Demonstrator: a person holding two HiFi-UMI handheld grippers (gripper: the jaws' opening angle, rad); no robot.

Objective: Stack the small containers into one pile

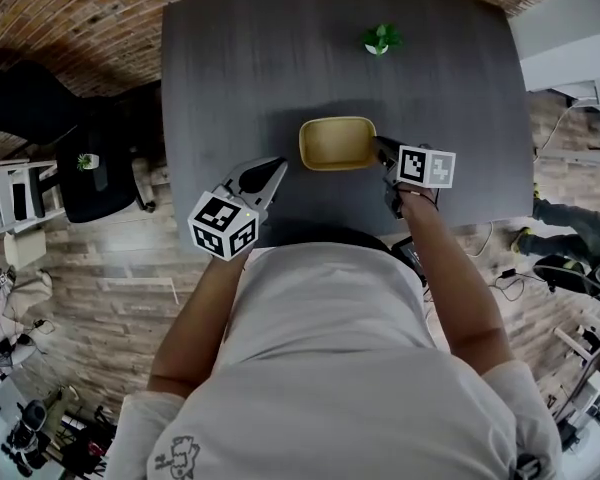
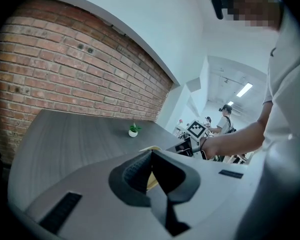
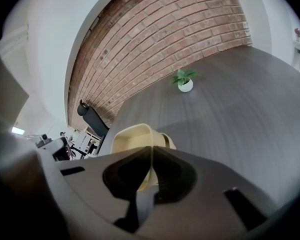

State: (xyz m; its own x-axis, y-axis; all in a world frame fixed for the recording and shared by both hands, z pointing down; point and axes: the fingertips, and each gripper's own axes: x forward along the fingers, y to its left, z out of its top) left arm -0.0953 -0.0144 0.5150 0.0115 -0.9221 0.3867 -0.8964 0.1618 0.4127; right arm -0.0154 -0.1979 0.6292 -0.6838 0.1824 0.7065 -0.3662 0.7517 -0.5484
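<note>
A yellow container (image 1: 335, 143) is at the middle of the dark grey table (image 1: 230, 68); whether it rests on the table or hangs just above it I cannot tell. My right gripper (image 1: 378, 146) is at its right edge. In the right gripper view the jaws (image 3: 152, 150) are shut on the container's thin wall (image 3: 131, 134), and a second pale rim (image 3: 168, 140) shows beside it. My left gripper (image 1: 277, 166) points at the container from the lower left, a little short of it. Its jaws (image 2: 151, 153) meet at the tips with nothing between them.
A small potted plant (image 1: 380, 39) stands at the far side of the table, right of centre. A black office chair (image 1: 100, 178) stands left of the table on the wooden floor. A brick wall runs behind the table. Another person stands far off in the left gripper view.
</note>
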